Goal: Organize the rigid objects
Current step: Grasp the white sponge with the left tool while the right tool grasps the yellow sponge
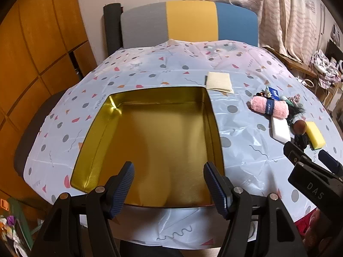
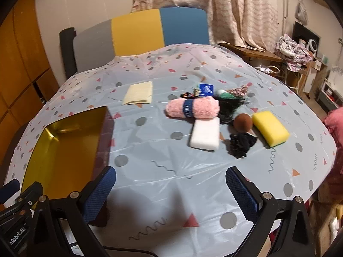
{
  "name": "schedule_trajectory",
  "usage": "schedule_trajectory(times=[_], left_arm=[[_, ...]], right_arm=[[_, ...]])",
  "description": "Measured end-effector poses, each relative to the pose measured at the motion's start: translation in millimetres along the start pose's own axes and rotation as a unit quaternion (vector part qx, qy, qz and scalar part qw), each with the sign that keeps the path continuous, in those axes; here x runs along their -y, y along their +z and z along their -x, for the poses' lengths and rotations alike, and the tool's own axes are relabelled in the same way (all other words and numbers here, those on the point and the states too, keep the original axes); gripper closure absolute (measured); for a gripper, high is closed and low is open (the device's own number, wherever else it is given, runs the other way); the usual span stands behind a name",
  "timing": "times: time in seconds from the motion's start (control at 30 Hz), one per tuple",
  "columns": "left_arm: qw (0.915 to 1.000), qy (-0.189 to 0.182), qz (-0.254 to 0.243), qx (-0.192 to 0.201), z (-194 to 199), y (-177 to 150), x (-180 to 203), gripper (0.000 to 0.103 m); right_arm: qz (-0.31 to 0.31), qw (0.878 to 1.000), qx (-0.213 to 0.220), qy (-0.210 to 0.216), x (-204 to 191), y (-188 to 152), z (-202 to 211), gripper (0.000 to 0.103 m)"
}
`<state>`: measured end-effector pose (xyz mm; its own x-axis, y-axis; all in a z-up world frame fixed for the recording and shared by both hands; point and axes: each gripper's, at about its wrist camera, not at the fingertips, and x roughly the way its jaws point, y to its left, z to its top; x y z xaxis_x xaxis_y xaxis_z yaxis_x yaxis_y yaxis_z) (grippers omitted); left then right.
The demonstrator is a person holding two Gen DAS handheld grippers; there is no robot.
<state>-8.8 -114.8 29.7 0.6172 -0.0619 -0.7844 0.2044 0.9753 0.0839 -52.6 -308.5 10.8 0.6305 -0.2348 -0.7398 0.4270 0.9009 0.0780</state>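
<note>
Left claw point(image 1: 169, 187) nearest, jaws apart, nothing between, poised over gold tin point(image 1: 150, 141) on patterned tabletop point(image 1: 246, 150). Right claw point(image 2: 171, 189) likewise spread and bare, above bare cloth. Farther right of tin, clustered: white block point(image 2: 205, 133), black scrunchie point(image 2: 242, 142), yellow sponge point(image 2: 270, 127), brown ball point(image 2: 242, 122), pink rolled towel point(image 2: 193, 107). Beyond, cream cloth point(image 2: 139, 93), then chair point(image 2: 139, 30).

We see the tin point(image 2: 64, 150) on the table point(image 2: 171, 182) at left, the sponge point(image 2: 270, 127), ball point(image 2: 242, 122) and towel roll point(image 2: 193, 107) clustered well to its right.
</note>
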Motion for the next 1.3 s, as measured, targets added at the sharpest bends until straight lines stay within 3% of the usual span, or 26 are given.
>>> schedule_trajectory(times=[0.23, 0.33, 0.53, 0.67, 0.73, 0.83, 0.97, 1.17, 1.27, 1.3], left_arm=[[0.9994, -0.024, -0.023, -0.011, -8, 4, 26, 0.035], [0.997, -0.07, -0.026, -0.019, -12, 6, 36, 0.035], [0.986, -0.151, -0.059, -0.036, -22, 7, 69, 0.035], [0.9702, -0.214, -0.093, -0.066, -32, 4, 98, 0.035], [0.9694, -0.21, -0.104, -0.073, -35, 1, 109, 0.035], [0.9701, -0.198, -0.116, -0.08, -40, -2, 121, 0.035], [0.9673, -0.21, -0.096, -0.105, -51, 0, 120, 0.035], [0.9656, -0.211, -0.097, -0.118, -63, 3, 128, 0.035], [0.962, -0.217, -0.101, -0.132, -70, 4, 135, 0.035], [0.9606, -0.22, -0.103, -0.136, -73, 6, 138, 0.035]], right_arm=[[-0.027, 1.0, -0.005, -0.015, 33, -1, -12, 0.0], [-0.037, 0.999, -0.012, -0.017, 57, -4, -24, 0.0], [-0.039, 0.998, -0.001, -0.039, 106, -14, -41, 0.0], [-0.069, 0.997, -0.002, -0.046, 156, -10, -58, 0.0], [-0.092, 0.994, -0.013, -0.062, 181, -4, -66, 0.0], [-0.101, 0.99, 0.012, -0.093, 213, 11, -68, 0.0], [-0.102, 0.987, 0.013, -0.122, 242, 33, -90, 0.0], [-0.088, 0.992, -0.006, -0.094, 253, 43, -130, 0.0], [-0.078, 0.993, -0.011, -0.089, 248, 39, -141, 0.007], [-0.078, 0.993, -0.013, -0.088, 248, 38, -145, 0.013]])
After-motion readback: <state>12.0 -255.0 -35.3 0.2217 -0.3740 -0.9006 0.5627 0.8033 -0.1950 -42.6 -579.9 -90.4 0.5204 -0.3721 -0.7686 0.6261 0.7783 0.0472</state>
